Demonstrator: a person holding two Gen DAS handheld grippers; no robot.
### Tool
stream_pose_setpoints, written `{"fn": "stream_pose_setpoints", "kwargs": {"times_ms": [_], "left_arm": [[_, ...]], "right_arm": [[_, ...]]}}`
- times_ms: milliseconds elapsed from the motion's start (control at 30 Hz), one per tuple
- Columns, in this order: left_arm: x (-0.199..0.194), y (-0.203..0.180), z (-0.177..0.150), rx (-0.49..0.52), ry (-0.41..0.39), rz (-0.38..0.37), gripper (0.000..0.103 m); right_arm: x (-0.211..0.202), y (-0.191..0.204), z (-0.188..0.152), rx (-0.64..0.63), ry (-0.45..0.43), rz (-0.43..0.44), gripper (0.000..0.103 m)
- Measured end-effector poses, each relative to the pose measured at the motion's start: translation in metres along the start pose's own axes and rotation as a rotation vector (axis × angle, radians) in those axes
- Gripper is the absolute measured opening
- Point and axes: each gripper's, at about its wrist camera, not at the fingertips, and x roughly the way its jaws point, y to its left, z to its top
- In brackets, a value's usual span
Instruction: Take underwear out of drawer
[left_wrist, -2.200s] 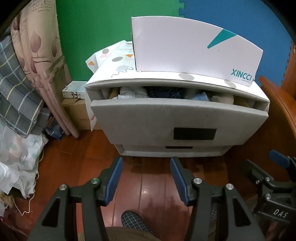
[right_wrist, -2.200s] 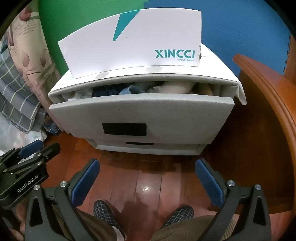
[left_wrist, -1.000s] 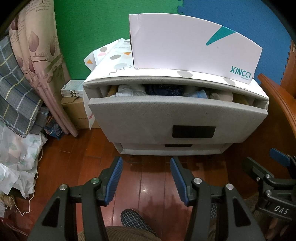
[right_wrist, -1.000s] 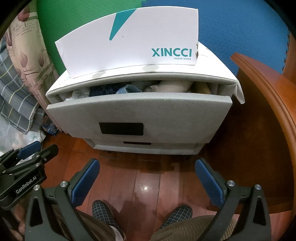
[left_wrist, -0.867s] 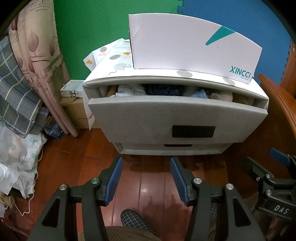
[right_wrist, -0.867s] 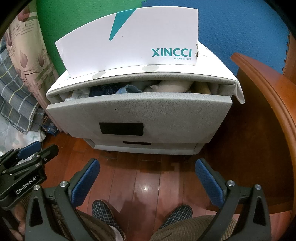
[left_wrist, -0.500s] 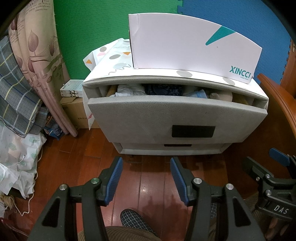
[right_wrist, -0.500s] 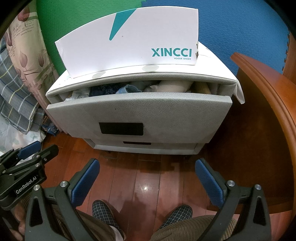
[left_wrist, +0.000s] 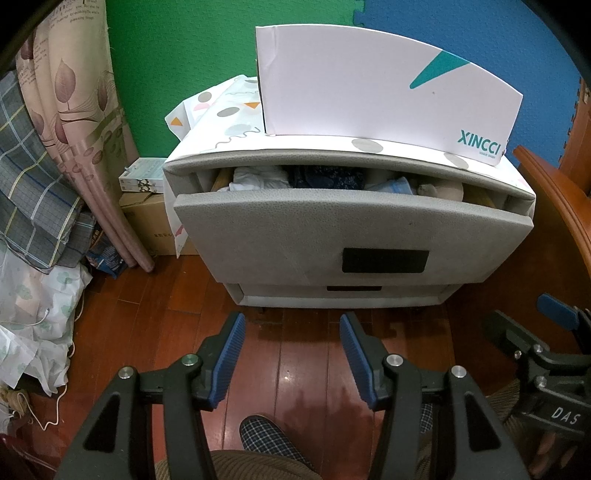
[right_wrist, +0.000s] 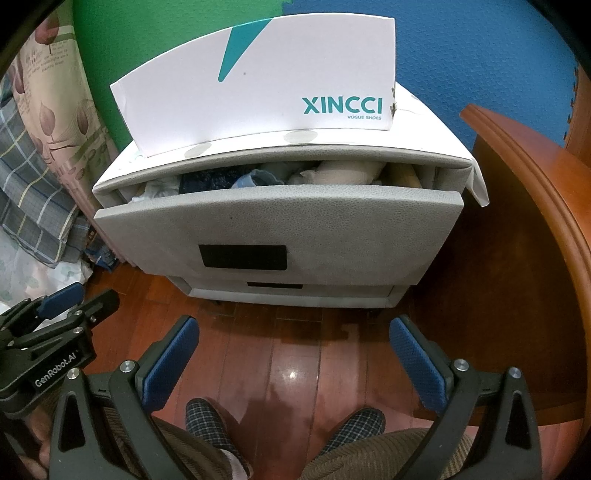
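Low in the frame, left gripper (left_wrist: 290, 354) parted moderately, empty, over bare floor. Right gripper (right_wrist: 294, 360) spread wider, likewise empty and touching nothing. Above both, at mid-frame, grey drawer (left_wrist: 351, 236) pulled partly out. Beyond its front lip, underwear (right_wrist: 258, 177) bunched in a row running left to right across the opening, well apart from either pair of jaws. Neither gripper clearly nearer; a reach up and forward over the lip probably needed. Farthest, white shoe box (right_wrist: 266, 81) on top.

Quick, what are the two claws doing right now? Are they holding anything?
Left claw: open, holding nothing, above the floor in front of the drawer.
Right claw: open wider, holding nothing.
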Motion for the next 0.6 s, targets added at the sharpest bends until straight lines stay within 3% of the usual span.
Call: {"fn": "stream_pose_setpoints", "kwargs": {"times_ms": [600], "left_arm": [[0.001, -0.001, -0.001, 0.007, 0.004, -0.002, 0.055]], "right_arm": [[-0.006, -0.015, 0.027, -0.045, 0.026, 0.002, 0.102]]}}
